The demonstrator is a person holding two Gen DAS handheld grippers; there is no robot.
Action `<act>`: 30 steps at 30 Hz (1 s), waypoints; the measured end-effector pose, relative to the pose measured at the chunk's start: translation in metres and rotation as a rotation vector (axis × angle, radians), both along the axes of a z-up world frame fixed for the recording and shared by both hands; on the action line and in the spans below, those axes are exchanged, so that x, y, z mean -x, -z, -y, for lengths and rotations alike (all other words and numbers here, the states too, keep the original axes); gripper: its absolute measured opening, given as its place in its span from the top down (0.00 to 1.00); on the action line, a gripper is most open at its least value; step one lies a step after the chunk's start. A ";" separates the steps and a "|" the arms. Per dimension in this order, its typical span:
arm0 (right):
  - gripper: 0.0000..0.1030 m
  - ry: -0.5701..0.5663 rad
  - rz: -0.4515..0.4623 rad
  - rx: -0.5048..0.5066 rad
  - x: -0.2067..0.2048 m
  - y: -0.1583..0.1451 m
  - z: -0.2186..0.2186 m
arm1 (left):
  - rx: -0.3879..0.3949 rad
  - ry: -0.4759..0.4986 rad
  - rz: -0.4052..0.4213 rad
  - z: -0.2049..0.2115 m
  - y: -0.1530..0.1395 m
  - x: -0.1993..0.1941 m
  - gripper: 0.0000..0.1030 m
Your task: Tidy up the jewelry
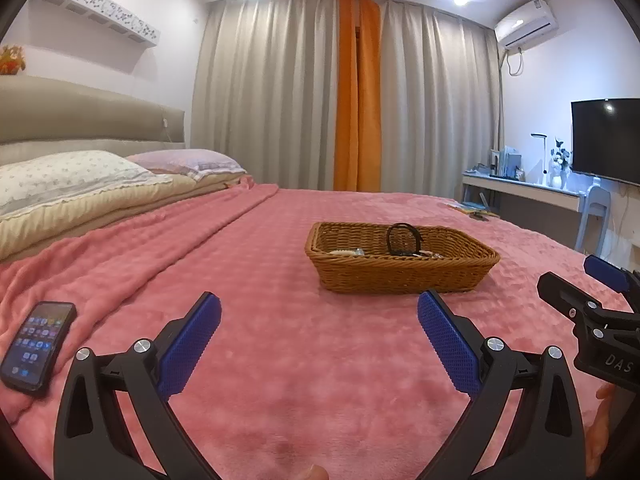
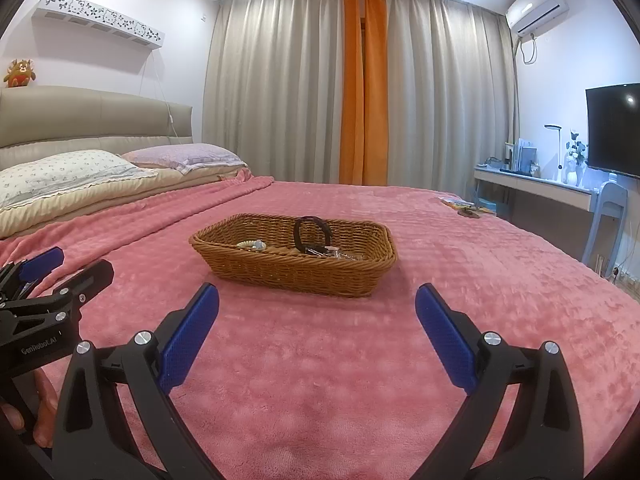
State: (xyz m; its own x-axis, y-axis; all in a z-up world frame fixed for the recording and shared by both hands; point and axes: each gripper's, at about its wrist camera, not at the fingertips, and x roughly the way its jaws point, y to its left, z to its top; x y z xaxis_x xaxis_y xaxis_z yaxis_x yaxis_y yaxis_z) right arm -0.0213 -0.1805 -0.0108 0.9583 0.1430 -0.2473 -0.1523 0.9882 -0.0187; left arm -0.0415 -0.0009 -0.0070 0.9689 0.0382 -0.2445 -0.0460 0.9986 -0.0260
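A brown wicker basket (image 1: 404,276) stands on the pink blanket, ahead of both grippers; it also shows in the right wrist view (image 2: 288,272). Inside it a black ring-shaped band (image 1: 401,239) stands upright, with pale and metallic small pieces (image 1: 348,252) beside it; the band (image 2: 312,231) and a pale piece (image 2: 251,244) show in the right wrist view too. My left gripper (image 1: 319,310) is open and empty, short of the basket. My right gripper (image 2: 317,300) is open and empty, also short of it.
A phone (image 1: 38,346) with a lit screen lies on the blanket at the left. Pillows (image 1: 72,176) and the headboard are at the far left. A desk (image 2: 536,190), chair and TV stand at the right. Small items (image 2: 464,206) lie at the bed's far right.
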 end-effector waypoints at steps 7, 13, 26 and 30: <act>0.09 0.000 -0.001 -0.001 0.000 0.000 0.000 | 0.000 0.002 -0.003 0.000 0.001 -0.001 0.07; 0.08 0.000 -0.001 -0.001 0.000 0.000 0.000 | 0.000 0.001 -0.003 0.000 0.001 -0.002 0.07; 0.08 -0.001 -0.002 0.001 0.000 0.000 0.000 | 0.000 0.001 -0.004 0.000 0.000 -0.002 0.07; 0.08 0.000 -0.001 -0.002 0.000 0.000 0.000 | -0.004 0.001 -0.008 0.002 0.002 -0.002 0.07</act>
